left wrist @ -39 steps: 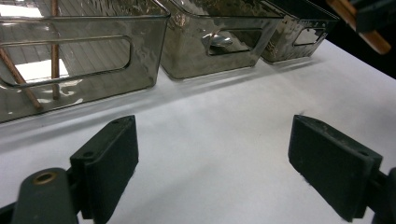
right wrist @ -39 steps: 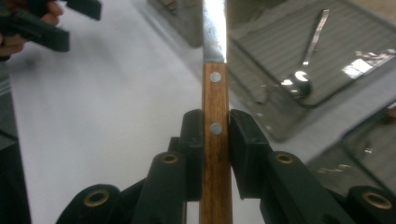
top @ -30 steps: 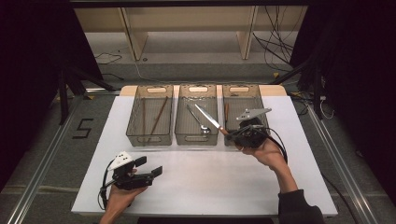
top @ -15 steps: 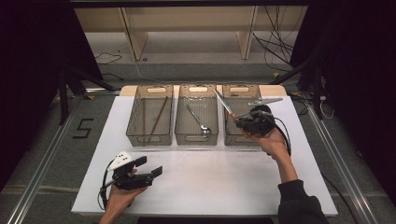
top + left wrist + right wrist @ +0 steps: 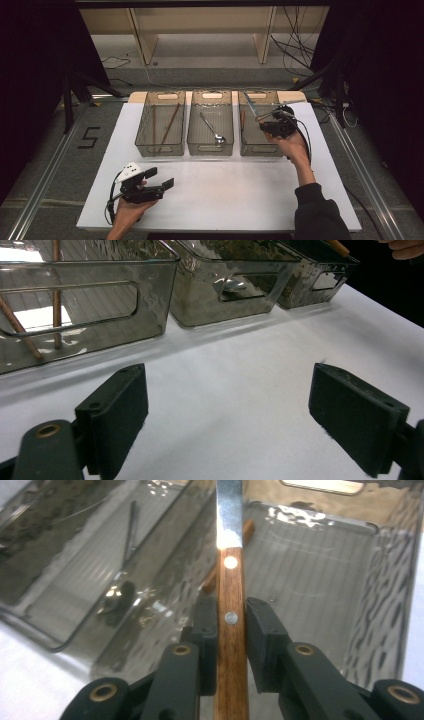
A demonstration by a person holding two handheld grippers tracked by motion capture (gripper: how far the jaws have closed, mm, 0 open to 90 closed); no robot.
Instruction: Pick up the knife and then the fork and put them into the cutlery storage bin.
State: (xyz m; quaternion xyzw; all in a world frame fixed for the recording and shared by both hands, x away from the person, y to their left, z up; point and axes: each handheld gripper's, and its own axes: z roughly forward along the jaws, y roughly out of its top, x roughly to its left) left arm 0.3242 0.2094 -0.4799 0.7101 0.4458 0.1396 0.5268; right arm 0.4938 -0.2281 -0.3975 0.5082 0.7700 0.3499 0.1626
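Observation:
My right gripper [image 5: 272,123] hovers over the right clear bin [image 5: 260,149], shut on the wooden handle of a table knife [image 5: 231,605]. Its steel blade [image 5: 249,105] points away and to the left, toward the bin's far end. In the right gripper view both pads press the handle from either side, gripper [image 5: 231,635]. Another wooden-handled piece [image 5: 246,530] lies inside that bin. My left gripper [image 5: 161,181] rests low on the white tabletop at the front left, jaws wide apart with nothing between them, gripper [image 5: 225,410].
Three clear bins stand side by side at the back of the white table [image 5: 225,190]. The left bin [image 5: 160,149] holds brown chopsticks [image 5: 169,124]. A metal spoon [image 5: 214,132] lies in the middle bin [image 5: 210,149]. Shelving and cables sit beyond the table.
My right gripper carried the knife to the right, from above the middle bin to above the right bin. The left gripper kept still.

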